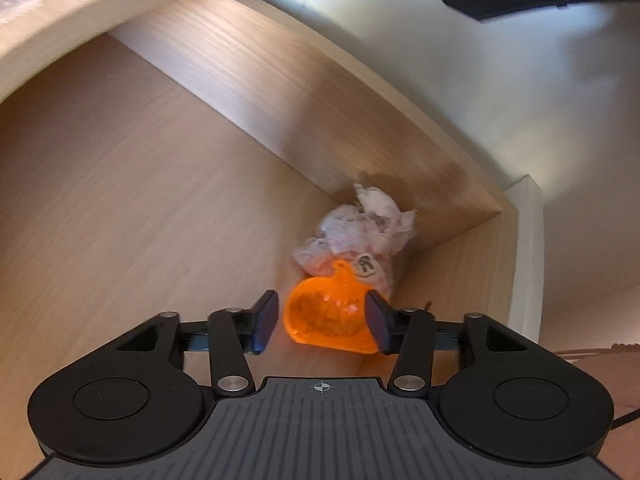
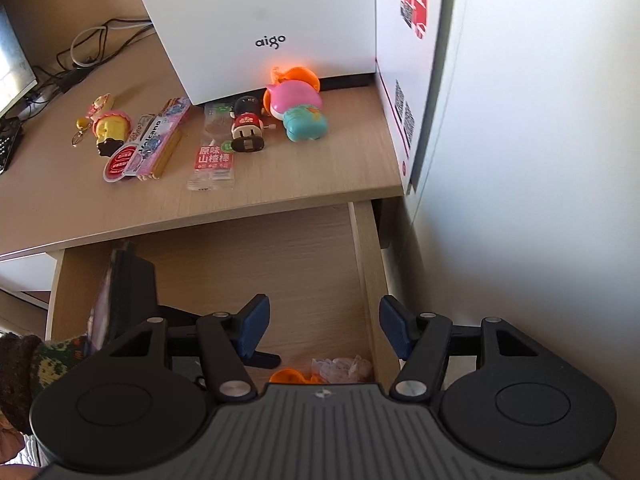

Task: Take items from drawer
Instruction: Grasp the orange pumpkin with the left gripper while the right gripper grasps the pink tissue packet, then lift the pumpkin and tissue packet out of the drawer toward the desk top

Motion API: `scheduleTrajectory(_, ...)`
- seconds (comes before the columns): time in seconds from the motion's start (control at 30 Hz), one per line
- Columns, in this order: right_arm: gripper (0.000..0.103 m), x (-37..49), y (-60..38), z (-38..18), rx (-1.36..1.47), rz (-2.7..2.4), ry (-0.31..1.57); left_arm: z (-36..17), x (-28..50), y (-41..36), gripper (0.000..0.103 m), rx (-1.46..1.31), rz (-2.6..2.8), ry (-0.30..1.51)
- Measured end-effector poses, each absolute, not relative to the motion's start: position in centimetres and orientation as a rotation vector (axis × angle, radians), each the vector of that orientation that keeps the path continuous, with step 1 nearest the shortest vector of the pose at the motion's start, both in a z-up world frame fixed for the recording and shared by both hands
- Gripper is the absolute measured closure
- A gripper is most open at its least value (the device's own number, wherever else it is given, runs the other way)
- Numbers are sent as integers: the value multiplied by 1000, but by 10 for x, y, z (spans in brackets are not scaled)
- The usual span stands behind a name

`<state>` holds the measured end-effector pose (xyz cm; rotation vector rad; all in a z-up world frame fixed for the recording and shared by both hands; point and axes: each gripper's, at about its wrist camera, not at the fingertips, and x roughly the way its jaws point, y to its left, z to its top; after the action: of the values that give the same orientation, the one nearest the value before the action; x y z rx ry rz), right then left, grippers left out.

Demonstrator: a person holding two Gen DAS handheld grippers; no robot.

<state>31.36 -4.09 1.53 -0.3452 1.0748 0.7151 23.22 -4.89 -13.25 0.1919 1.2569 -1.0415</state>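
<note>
Reaching down into the open drawer (image 1: pixel 120 184), the left gripper (image 1: pixel 322 322) has its blue pads spread on either side of an orange pumpkin-shaped toy (image 1: pixel 326 316). The right-hand pad sits right at the toy's edge, the left-hand pad stands just clear of it, so the jaws are released, not clamped. At 12 o'clock from the pumpkin, touching it, lies a crumpled pale pink wrapper bundle (image 1: pixel 356 228), tucked into the drawer's corner where two wooden walls meet. The picture is slightly smeared, so finer detail on the bundle is hard to read.

Over on the right wrist view, the right gripper (image 2: pixel 324 330) hangs above the drawer with its jaws wide apart and nothing between them. At 6 o'clock, just past the gripper body, the orange toy (image 2: pixel 294 376) and the pale bundle (image 2: pixel 344 366) peek out by the drawer's right wall. At 9 o'clock the dark body of the other tool is in the drawer, with a knitted sleeve (image 2: pixel 44 364) at the frame edge.

Up at 12 o'clock, the desk top (image 2: pixel 312 168) carries a white box marked aigo (image 2: pixel 260 24). In front of it sit a pink and teal toy (image 2: pixel 298 114), a red and black figure (image 2: pixel 248 128), a snack packet with red label (image 2: pixel 212 160), a pink Volcano pack (image 2: pixel 160 140) and a yellow keychain toy (image 2: pixel 106 132).
</note>
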Motion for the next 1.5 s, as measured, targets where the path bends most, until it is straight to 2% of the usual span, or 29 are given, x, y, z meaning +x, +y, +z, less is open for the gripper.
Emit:
scheduleTrajectory(0.03, 42, 314, -40, 16, -347, 719, 1072, -135, 231, -51, 86, 203, -1041, 1268)
scheduleTrajectory(0.07, 42, 315, -39, 15, -351, 720, 1071, -137, 229, -54, 92, 227, -1023, 1286)
scheduleTrajectory(0.17, 42, 317, -33, 12, -365, 719, 1077, -141, 231, -50, 91, 203, -976, 1356)
scheduleTrajectory(0.4, 42, 314, -13, -21, -500, 715, 1108, -118, 217, -5, 92, 180, -833, 1309)
scheduleTrajectory(0.6, 42, 318, 7, -57, -548, 735, 1221, -103, 210, 33, 92, 110, -715, 1263)
scheduleTrajectory(0.8, 42, 303, 38, -107, -748, 736, 1332, -98, 198, 62, 92, 25, -624, 1245)
scheduleTrajectory(0.97, 42, 275, 55, -139, -993, 716, 1333, -88, 190, 86, 92, -53, -588, 1231)
scheduleTrajectory(1.2, 41, 263, 63, -151, -1095, 675, 1327, -84, 189, 96, 92, -106, -542, 1209)
scheduleTrajectory(1.23, 42, 263, 62, -151, -1100, 670, 1333, -81, 189, 98, 92, -108, -536, 1206)
scheduleTrajectory(1.27, 50, 261, 62, -151, -1105, 668, 1337, -78, 188, 101, 92, -108, -532, 1204)
scheduleTrajectory(1.3, 62, 259, 61, -150, -1109, 673, 1341, -77, 188, 101, 92, -108, -527, 1203)
scheduleTrajectory(1.37, 77, 255, 59, -150, -1112, 684, 1340, -75, 188, 108, 92, -106, -522, 1203)
scheduleTrajectory(1.5, 93, 246, 56, -141, -1089, 711, 1290, -74, 181, 114, 92, -110, -514, 1211)
